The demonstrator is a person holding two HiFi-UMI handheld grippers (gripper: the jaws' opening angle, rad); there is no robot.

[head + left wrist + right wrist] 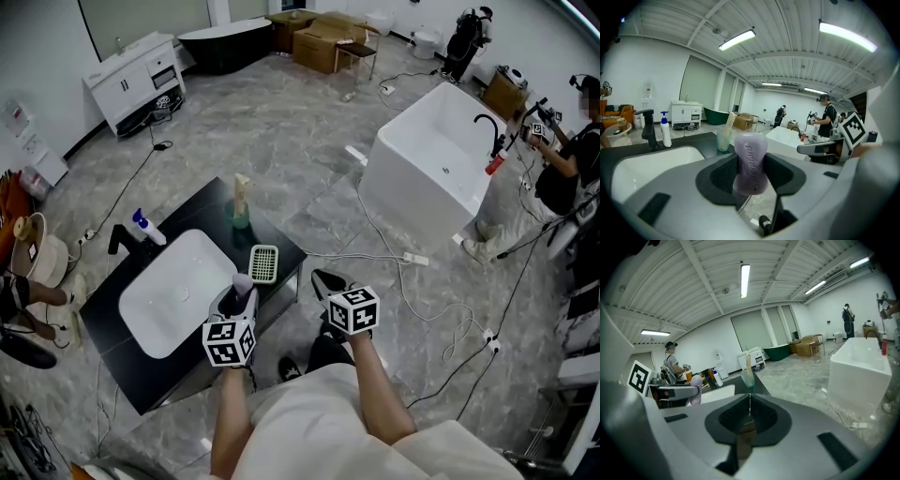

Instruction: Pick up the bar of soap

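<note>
A pale purple bar of soap stands on end between the dark pads of my left gripper, which is shut on it. From the head view the left gripper holds the soap above the front right edge of the black vanity, just below the green soap dish. My right gripper hangs to the right of the vanity, over the floor, its jaws shut with nothing between them. In the right gripper view the soap shows at far left, held in the other gripper.
The vanity holds a white basin, a black faucet, a pump bottle and a green cup with a brush. A white bathtub stands to the right; cables trail on the floor. A person stands at far right.
</note>
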